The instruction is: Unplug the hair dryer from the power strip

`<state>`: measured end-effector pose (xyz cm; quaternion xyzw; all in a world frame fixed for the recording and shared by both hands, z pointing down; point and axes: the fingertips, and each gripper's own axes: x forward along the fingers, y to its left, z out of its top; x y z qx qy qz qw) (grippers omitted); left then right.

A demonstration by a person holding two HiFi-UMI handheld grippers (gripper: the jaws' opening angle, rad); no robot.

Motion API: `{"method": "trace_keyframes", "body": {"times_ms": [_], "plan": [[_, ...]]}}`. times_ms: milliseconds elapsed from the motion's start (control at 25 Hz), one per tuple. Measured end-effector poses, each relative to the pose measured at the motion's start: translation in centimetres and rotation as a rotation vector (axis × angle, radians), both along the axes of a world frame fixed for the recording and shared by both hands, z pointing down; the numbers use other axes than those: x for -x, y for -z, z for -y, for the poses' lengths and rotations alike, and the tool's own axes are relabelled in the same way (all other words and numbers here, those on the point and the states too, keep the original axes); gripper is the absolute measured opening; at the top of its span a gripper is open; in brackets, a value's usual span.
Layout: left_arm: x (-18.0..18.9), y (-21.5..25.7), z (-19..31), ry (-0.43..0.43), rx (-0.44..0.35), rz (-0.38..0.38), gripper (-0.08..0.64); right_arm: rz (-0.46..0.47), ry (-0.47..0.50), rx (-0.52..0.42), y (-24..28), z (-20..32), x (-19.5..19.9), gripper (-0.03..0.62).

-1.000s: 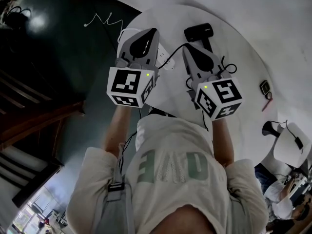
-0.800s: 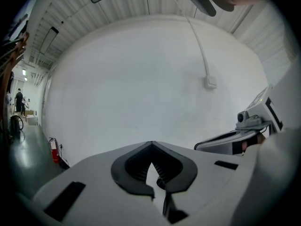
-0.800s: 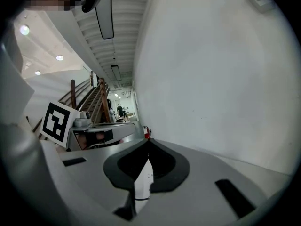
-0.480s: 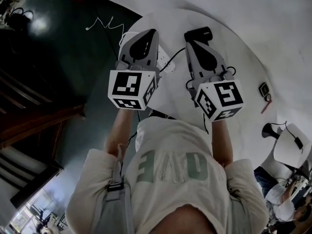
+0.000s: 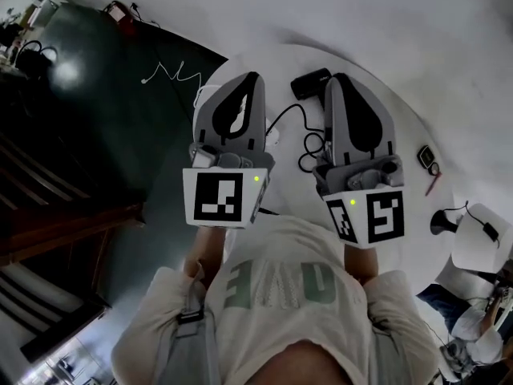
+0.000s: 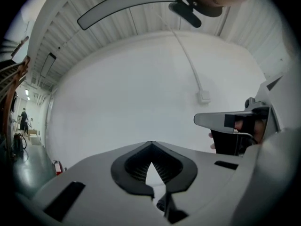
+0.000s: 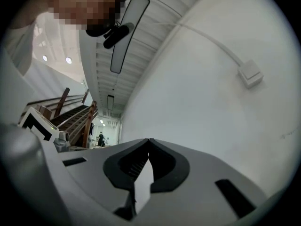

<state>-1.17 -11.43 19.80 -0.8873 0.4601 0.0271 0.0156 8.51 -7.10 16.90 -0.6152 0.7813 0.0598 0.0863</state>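
Hair dryer (image 5: 310,83): black, lying on the round white table (image 5: 401,111) at upper centre of the head view, between the tips of the two grippers. Its cord (image 5: 309,152) runs in loose loops at mid-frame, toward a white corner that appears to be the power strip (image 5: 273,137). Most of the strip is covered by the left gripper (image 5: 252,77).

Plug seating: cannot be told, because the socket area is hidden. The scene fits a plug about to be drawn. It equally fits a plug already out with the hands lifted clear.

Gripper state: both hover above the table and point at the far wall. In the left gripper view the left gripper's jaws meet at the tips with nothing between them. In the right gripper view the right gripper (image 7: 149,140) is likewise closed and empty.

Guidance, as a judgement:
- Check the socket before any descent; the left gripper blocks the line of sight.
- If the plug is seated, grip the plug body, not the cord.
- Steady the strip and pull straight along the pins.
- Keep the jaws out of the cord loops, which could snag and drag the dryer.
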Motion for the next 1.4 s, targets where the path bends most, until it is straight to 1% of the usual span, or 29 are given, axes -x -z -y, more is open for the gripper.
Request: {"method": "trace_keyframes", "body": {"times_ms": [80,200,360,520,640,1200,1400], "plan": [[-0.4,1.3,-0.9,-0.006,-0.034,-0.01,0.009,0.018,-0.028,-0.054,1.4,-1.1,-0.8,0.018],[-0.7,1.6,-1.9,-0.013,-0.038,-0.011,0.009,0.031,-0.059,-0.09,2.0,-2.2,-1.7,0.019],[-1.1,1.7,-2.5,-0.02,-0.042,-0.014,0.009,0.018,-0.083,-0.069,1.1,-2.4,-2.2,0.018],[-1.3,2.1,-2.8,-0.032,-0.059,-0.013,0.009,0.013,-0.081,-0.039,0.3,-2.3,-2.2,0.018],[-1.2,2.1,-2.8,-0.033,-0.063,0.0,0.009,0.011,-0.077,-0.041,0.4,-2.4,-2.0,0.018],[-0.8,2.0,-3.0,-0.021,-0.072,0.001,0.009,-0.008,-0.055,-0.031,-0.1,-2.3,-1.6,0.018],[-0.9,2.3,-3.2,-0.03,-0.085,0.01,0.009,-0.016,-0.052,-0.025,-0.2,-2.2,-1.5,0.018]]}}
